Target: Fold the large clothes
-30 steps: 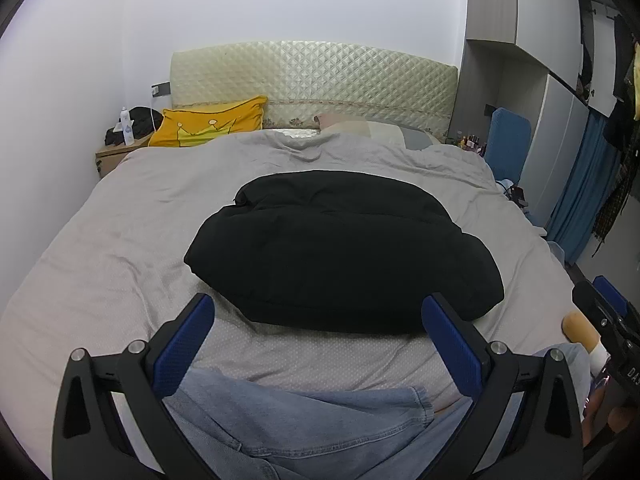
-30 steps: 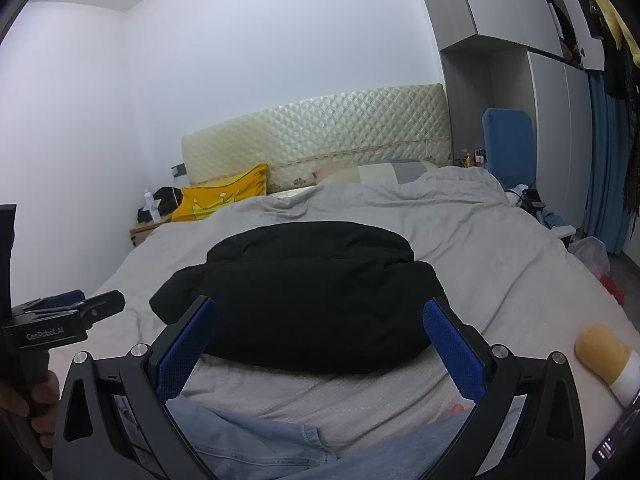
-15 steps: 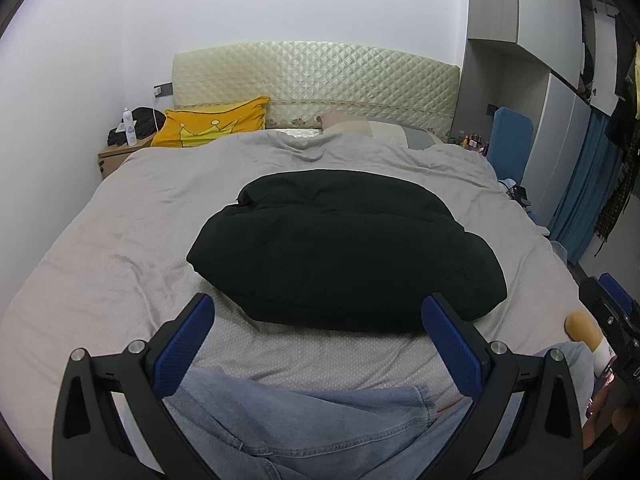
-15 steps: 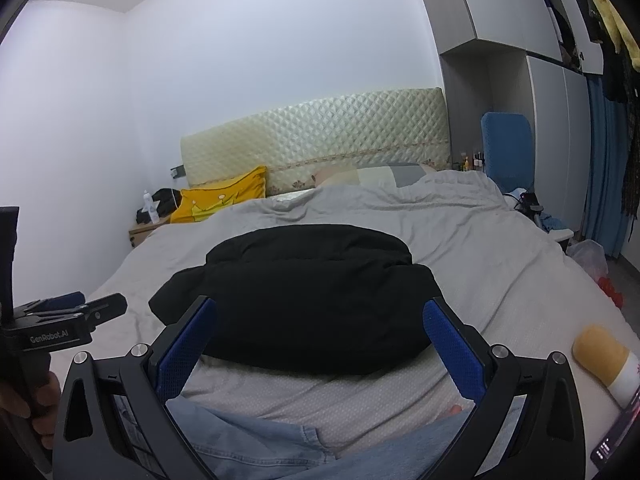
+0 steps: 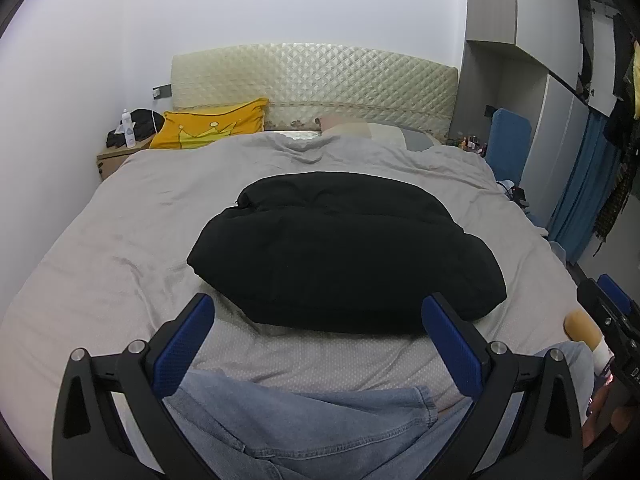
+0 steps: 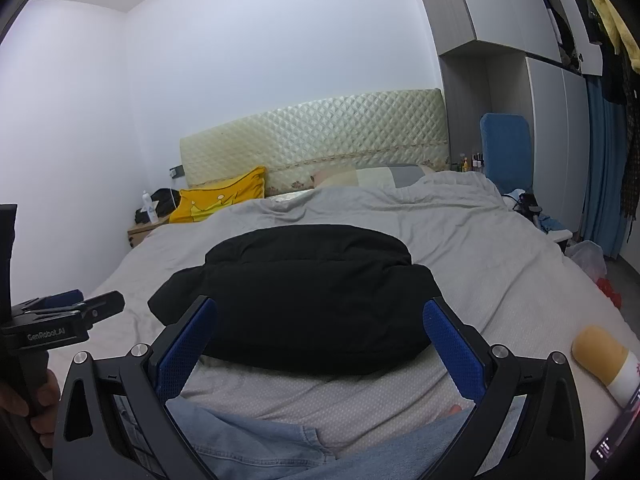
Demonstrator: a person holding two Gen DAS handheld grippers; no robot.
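A yellow crown-print pillow (image 5: 212,128) leans on the quilted headboard (image 5: 316,76) at eleven o'clock; a blue chair (image 6: 506,152) stands at two o'clock.

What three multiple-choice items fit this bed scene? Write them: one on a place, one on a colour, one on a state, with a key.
1. Where does the black garment lie?
A. In the middle of the grey bed cover
B. On the wooden nightstand
C. Over the blue chair

2. What colour is the pillow with a crown print by the headboard?
A. Red
B. Yellow
C. Green

3. How do the two grippers stand?
A. Both shut on the garment
B. One shut, one open
C. Both open, holding nothing

Key: 1 A, the garment sits as a dark bundle mid-bed, away from the nightstand. 2 B, the pillow is plainly yellow. 3 C, the left gripper and right gripper each show their blue fingers spread wide with nothing between them.
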